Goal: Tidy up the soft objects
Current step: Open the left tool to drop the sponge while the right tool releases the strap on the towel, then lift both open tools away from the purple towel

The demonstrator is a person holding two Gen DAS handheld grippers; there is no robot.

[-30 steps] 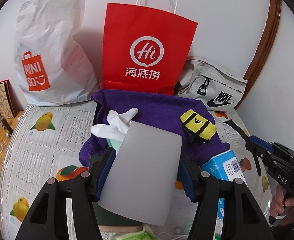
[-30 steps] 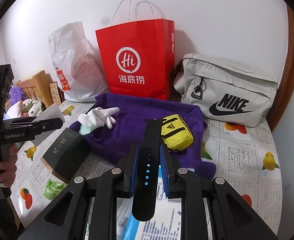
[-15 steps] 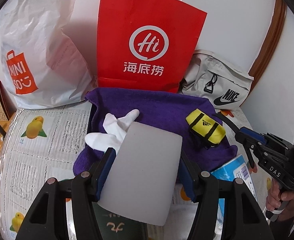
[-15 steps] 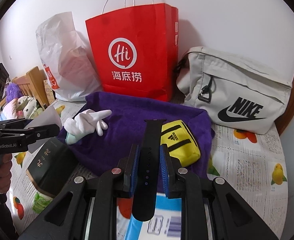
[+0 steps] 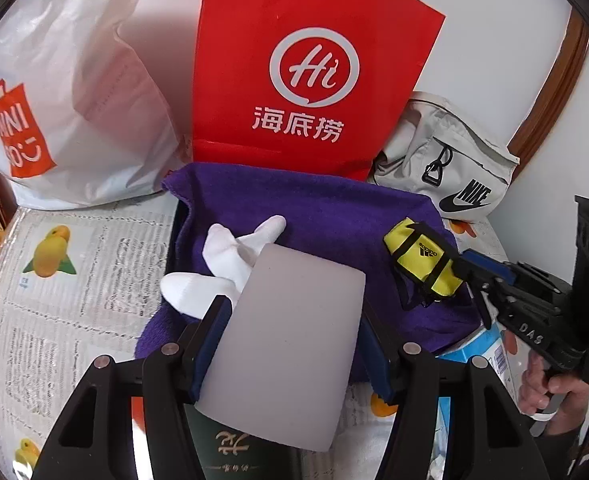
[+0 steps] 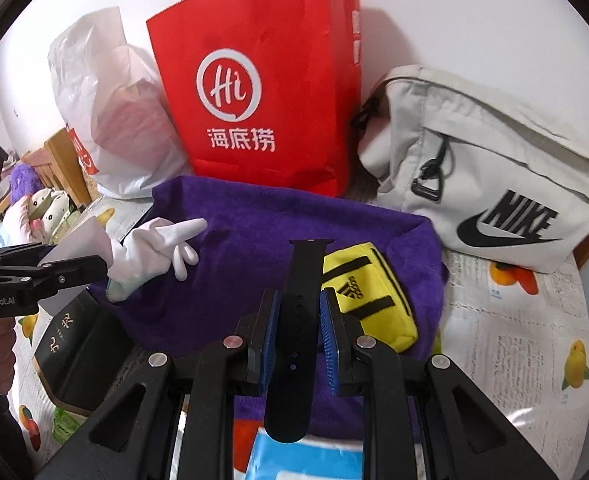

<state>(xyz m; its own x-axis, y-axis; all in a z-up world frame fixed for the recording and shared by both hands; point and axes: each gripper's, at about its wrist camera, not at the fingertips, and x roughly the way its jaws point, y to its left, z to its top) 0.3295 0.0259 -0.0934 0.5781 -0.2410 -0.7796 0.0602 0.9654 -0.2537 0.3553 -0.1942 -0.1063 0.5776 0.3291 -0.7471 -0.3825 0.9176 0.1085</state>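
Between right tongs point(image 6: 296, 328), black holed strap point(image 6: 296, 320).

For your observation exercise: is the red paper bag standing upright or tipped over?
Upright. The red bag stands on its base behind the purple cloth, handles up, back against the wall.

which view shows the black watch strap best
The right wrist view. The black watch strap stands upright and centred there, clamped between the right gripper pads, holes visible. In the left wrist view only a thin sliver of it shows beside the yellow pouch.
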